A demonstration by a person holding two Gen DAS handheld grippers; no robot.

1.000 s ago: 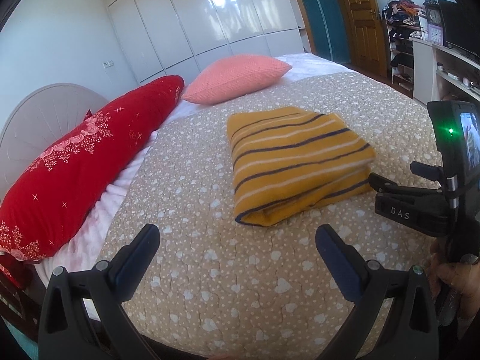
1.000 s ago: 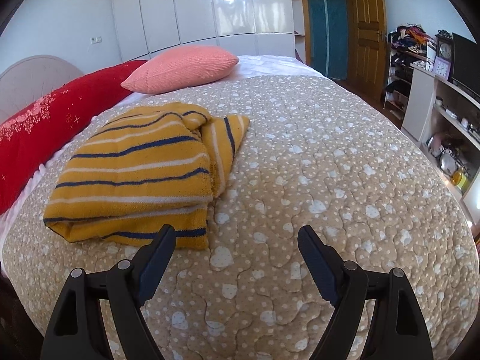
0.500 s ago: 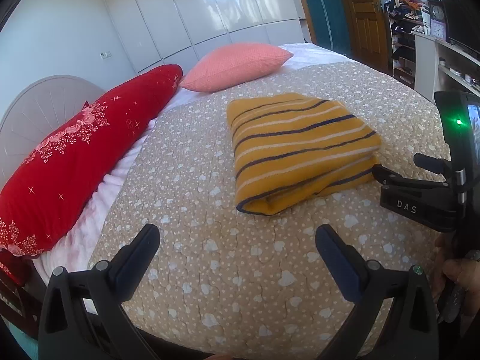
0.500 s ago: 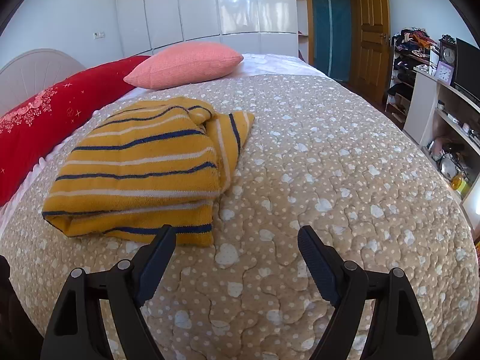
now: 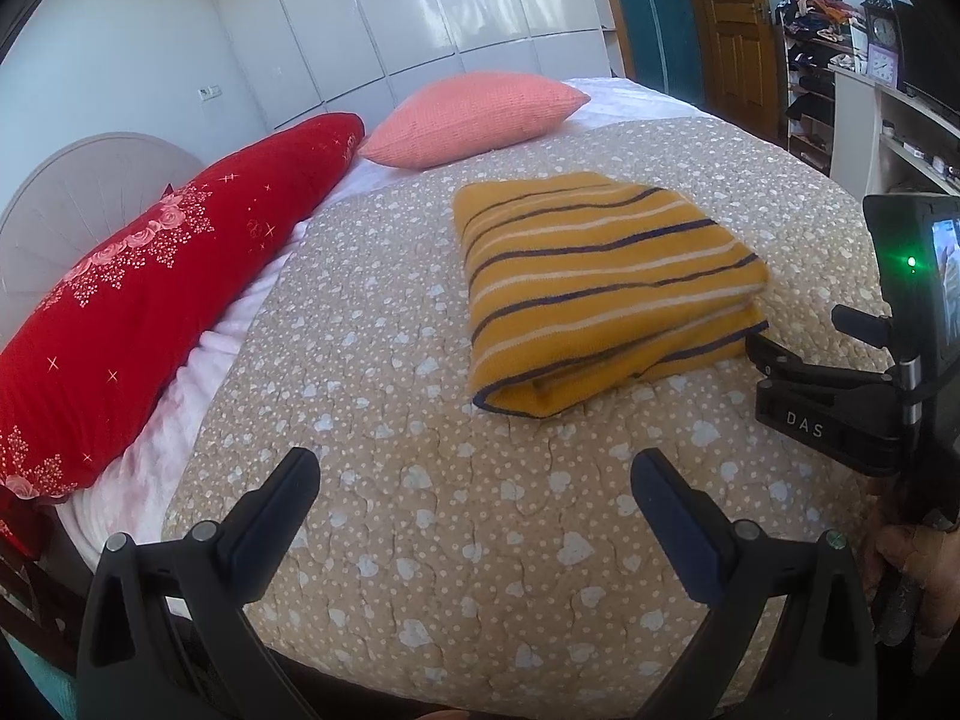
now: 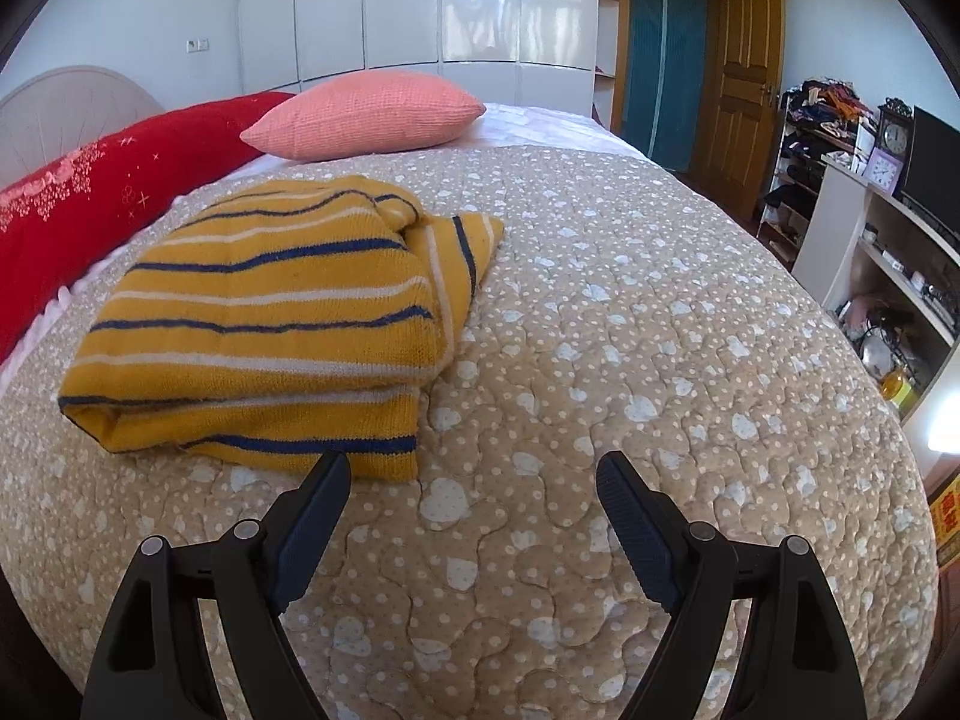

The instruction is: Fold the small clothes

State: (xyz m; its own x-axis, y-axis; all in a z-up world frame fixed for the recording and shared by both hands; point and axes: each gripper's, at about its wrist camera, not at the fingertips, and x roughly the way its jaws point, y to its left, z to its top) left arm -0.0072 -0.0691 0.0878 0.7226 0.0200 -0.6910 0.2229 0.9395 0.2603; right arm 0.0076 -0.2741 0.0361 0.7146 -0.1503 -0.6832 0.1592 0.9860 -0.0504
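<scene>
A folded mustard-yellow garment with navy and white stripes (image 5: 600, 288) lies on the beige quilted bedspread (image 5: 420, 480). It also shows in the right wrist view (image 6: 264, 324), with a sleeve end poking out at its far right. My left gripper (image 5: 474, 486) is open and empty, held above the quilt short of the garment. My right gripper (image 6: 474, 486) is open and empty, its left finger just in front of the garment's near edge. The right gripper body shows at the right edge of the left wrist view (image 5: 840, 402).
A long red bolster (image 5: 150, 288) and a pink pillow (image 5: 474, 114) lie at the head of the bed. White wardrobes (image 6: 420, 6) and a wooden door (image 6: 744, 78) stand behind. Shelves with clutter (image 6: 888, 240) stand off the bed's right side.
Both grippers have drawn back and risen slightly from the garment, so it sits a little farther off in both views. The garment itself has not moved.
</scene>
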